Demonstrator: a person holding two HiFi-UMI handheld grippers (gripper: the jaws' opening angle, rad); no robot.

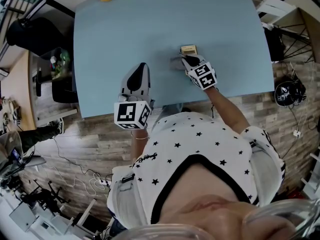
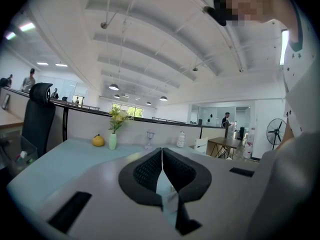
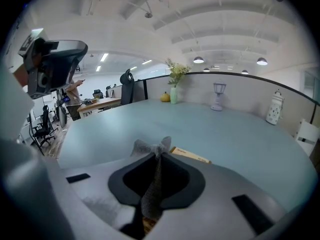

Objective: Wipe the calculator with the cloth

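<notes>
The counter (image 1: 125,34) has a smooth, matt pale-blue top with only a soft sheen. The cloth (image 3: 147,148) pinched in the right tool (image 3: 159,156) is a grey, loosely woven fabric, rough and open like mesh. Both tools have pale grey shells of matt plastic. The left tool (image 2: 162,151) carries dark pads (image 2: 145,171) with a fine dimpled grain (rubbery, by the look of them). The calculator (image 1: 188,49) shows a dull tan casing, its material hard to tell. The floor (image 1: 280,119) looks like grey-brown wood planks with visible grain. The person's shirt (image 1: 200,144) is soft white cloth printed with small stars.
</notes>
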